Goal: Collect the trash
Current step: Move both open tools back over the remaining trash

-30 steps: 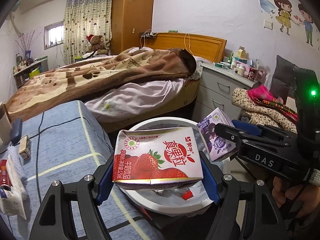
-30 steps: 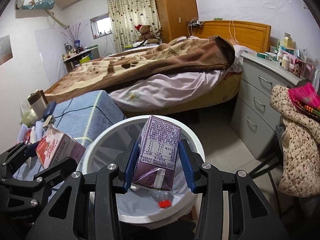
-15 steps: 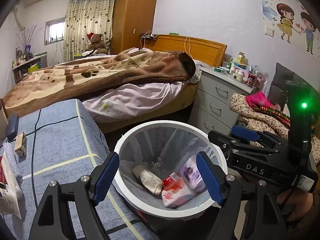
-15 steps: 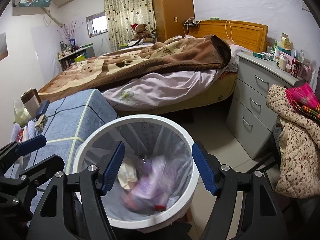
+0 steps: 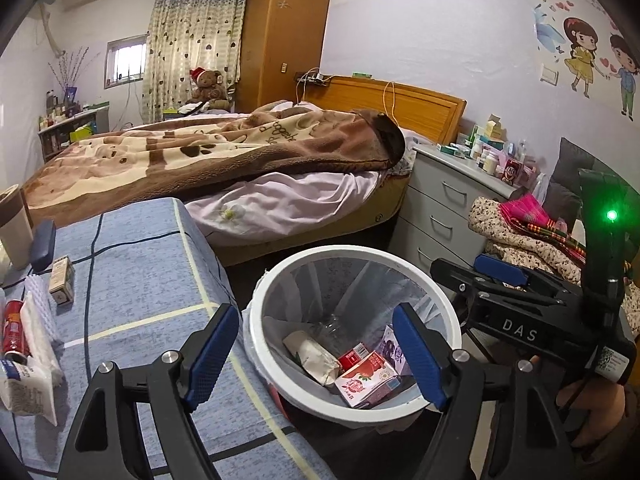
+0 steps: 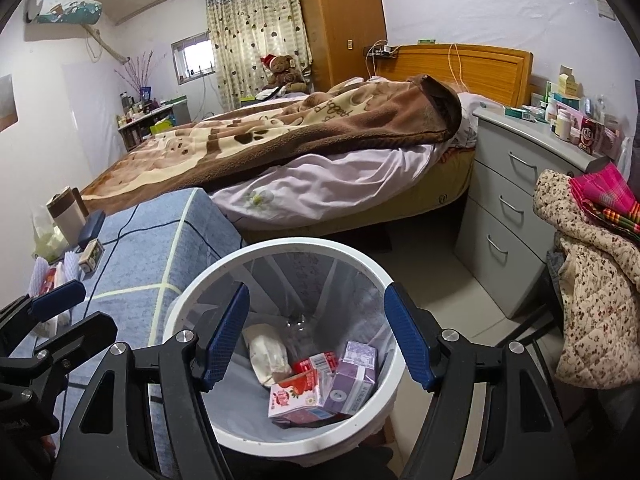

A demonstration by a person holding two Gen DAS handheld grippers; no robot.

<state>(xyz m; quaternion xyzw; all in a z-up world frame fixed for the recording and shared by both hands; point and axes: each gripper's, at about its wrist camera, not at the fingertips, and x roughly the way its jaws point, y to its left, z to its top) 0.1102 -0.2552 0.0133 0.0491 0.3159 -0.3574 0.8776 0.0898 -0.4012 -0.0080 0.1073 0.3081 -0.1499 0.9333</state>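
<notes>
A white round trash bin (image 5: 280,292) (image 6: 188,300) with a clear liner stands beside the blue table. At its bottom lie the red strawberry milk carton (image 5: 366,384) (image 6: 296,398), the purple carton (image 6: 354,382) (image 5: 390,350), a crumpled white wrapper (image 5: 310,354) (image 6: 266,354) and a small red pack (image 6: 316,364). My left gripper (image 5: 316,354) hangs open above the bin with nothing between its blue pads. My right gripper (image 6: 316,342) is also open and empty over the bin; in the left wrist view it shows at the right (image 5: 486,268), held by a hand (image 5: 596,412).
The blue checked table (image 5: 132,280) holds a red can (image 5: 14,330), white packets (image 5: 34,356), a small box (image 5: 62,280) and a cup (image 5: 14,228). Behind stand a bed (image 5: 224,168), a grey drawer unit (image 6: 516,216) and a clothes pile (image 6: 588,276).
Both grippers opened and let go of their cartons. The strawberry carton and the purple carton dropped into the bin and now lie at its bottom. The left gripper shifted slightly.
</notes>
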